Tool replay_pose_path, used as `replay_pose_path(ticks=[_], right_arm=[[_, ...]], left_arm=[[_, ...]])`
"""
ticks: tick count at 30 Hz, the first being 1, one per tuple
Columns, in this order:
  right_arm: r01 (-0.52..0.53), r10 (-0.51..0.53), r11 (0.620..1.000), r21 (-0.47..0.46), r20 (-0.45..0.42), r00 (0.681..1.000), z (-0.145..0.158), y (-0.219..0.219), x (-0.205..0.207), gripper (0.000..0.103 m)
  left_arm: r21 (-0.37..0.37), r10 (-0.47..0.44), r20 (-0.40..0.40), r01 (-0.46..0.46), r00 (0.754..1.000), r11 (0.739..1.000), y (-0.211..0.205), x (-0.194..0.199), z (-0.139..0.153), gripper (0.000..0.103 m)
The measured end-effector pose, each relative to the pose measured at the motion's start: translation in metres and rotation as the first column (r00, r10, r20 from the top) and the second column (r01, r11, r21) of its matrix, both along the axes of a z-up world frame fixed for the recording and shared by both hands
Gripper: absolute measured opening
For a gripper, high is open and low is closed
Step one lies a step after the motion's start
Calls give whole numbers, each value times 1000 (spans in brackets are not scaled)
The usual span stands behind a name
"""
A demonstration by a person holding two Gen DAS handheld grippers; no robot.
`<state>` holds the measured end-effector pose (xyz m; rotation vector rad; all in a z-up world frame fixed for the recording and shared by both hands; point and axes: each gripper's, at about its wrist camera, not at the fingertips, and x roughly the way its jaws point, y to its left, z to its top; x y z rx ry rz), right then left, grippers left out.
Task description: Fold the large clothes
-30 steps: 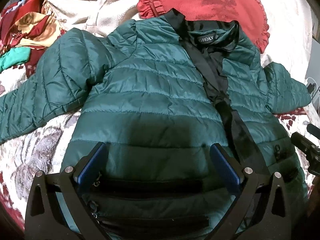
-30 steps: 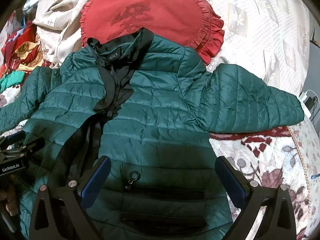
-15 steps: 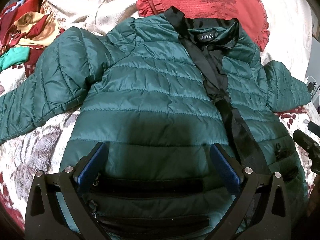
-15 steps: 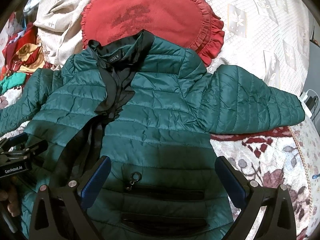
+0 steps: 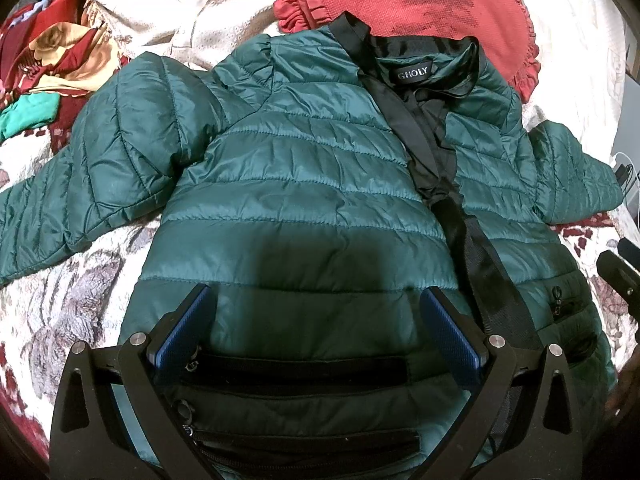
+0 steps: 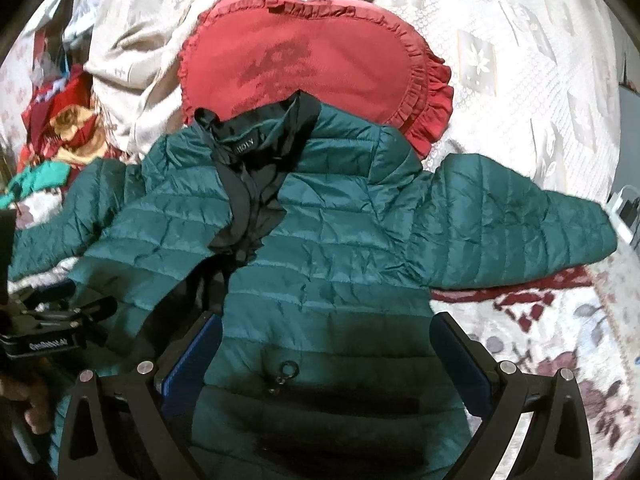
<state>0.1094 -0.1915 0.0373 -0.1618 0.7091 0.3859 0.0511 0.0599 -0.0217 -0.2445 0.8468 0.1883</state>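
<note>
A dark green quilted puffer jacket (image 5: pixel 304 184) with black lining and collar lies front up on a bed, both sleeves spread out; it also shows in the right wrist view (image 6: pixel 332 248). My left gripper (image 5: pixel 316 300) is open and empty, hovering over the jacket's lower left front by a black pocket zip. My right gripper (image 6: pixel 328 328) is open and empty above the lower right front, near a zip pull ring (image 6: pixel 289 370). The left gripper also shows at the left edge of the right wrist view (image 6: pixel 52 320).
A red ruffled cushion (image 6: pixel 312 56) lies behind the collar. A cream quilted cover (image 6: pixel 520 60) spreads at the back. A pile of colourful clothes (image 5: pixel 48 60) sits at the far left. The floral bedspread (image 6: pixel 560 340) shows around the jacket. A white charger (image 6: pixel 624 204) lies at the right edge.
The right gripper has pulled back and risen, so the jacket sits lower and smaller in its view. The left gripper has barely moved. Both stay open.
</note>
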Motion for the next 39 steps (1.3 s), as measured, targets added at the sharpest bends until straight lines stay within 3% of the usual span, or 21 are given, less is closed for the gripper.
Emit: replay_pose_path(ticks=[4,9,17,30,39], right_arm=[[8,-9,1000,-11,-55,998,-5,2,5,103],[-6,5,997,-80,-8,1000,-2,9,-1,103],[-15,14,993,-116,-7,1000,-5,12,-2,103],[-6,4,994,-113,-15,1000,-8,9,1,103],[20,-23,997,-73,-29,999,-9,4,9,103]], left_arm=[[0,0,0,0,1000,1000,0,0,0,103],[0,0,-1,0,1000,1000,0,0,0,103],[0,0,-1,0,1000,1000,0,0,0,103],[6,5,0,-5,1000,1000,2,0,-1,103],[56,62,29,-63,998,996,20,-13,7,102]])
